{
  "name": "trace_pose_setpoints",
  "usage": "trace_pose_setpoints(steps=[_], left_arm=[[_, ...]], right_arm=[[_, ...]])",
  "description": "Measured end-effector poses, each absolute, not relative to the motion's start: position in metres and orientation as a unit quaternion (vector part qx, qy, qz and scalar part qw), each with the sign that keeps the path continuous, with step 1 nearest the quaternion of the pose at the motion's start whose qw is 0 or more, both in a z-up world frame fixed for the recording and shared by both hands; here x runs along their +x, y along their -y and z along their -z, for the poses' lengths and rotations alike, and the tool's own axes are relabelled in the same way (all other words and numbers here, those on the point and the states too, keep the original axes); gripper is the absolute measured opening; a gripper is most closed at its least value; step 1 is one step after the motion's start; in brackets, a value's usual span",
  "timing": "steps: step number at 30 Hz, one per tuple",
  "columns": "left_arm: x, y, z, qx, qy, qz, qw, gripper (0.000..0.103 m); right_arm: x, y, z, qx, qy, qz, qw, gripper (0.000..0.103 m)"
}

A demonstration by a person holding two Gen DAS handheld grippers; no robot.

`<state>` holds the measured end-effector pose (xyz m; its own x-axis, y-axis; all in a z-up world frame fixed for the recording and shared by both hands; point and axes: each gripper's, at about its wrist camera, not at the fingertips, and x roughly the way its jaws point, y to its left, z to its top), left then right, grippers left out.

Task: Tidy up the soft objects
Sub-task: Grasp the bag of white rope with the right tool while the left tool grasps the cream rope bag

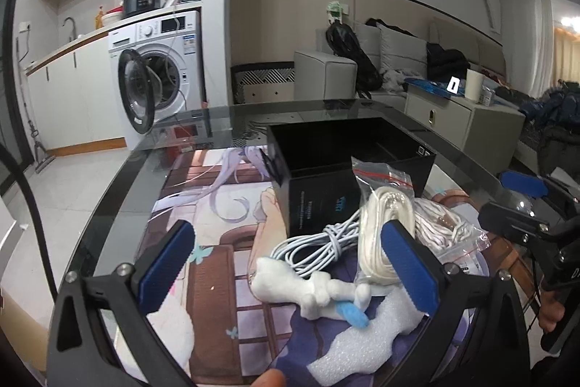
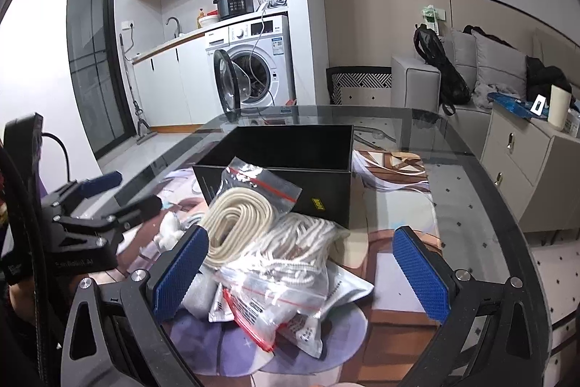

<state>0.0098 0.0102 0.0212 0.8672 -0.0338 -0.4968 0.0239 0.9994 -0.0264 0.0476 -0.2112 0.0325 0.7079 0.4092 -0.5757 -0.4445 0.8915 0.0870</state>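
Observation:
My left gripper (image 1: 288, 265) is open above a heap on the printed mat. Between its blue pads (image 1: 166, 263) lie a white plush toy (image 1: 308, 289) with a blue tip, a coiled white cable (image 1: 319, 245) and a white foam piece (image 1: 362, 332). A zip bag of cream rope (image 1: 384, 227) leans on an open black box (image 1: 326, 194). In the right wrist view, my right gripper (image 2: 301, 272) is open over the cream rope bag (image 2: 239, 223), a bag of white cord (image 2: 304, 249) and flat pouches (image 2: 290, 325). The black box (image 2: 286, 165) stands just behind them.
The heap lies on a glass table (image 2: 471, 191) covered partly by a cartoon mat (image 1: 217, 205). The left gripper (image 2: 123, 194) shows at that view's left edge, the right gripper (image 1: 514, 200) at the other's right edge. A washing machine (image 1: 159, 68), a sofa (image 1: 362, 68) and a cabinet (image 2: 525, 162) stand beyond.

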Motion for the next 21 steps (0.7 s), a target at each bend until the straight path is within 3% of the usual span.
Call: trace_pose_setpoints(steps=[21], left_arm=[[0.027,-0.004,-0.022,0.019,-0.262,0.034,0.964,0.103]], right_arm=[[0.088,0.2,-0.009,-0.026,-0.389,-0.224,0.893,0.103]])
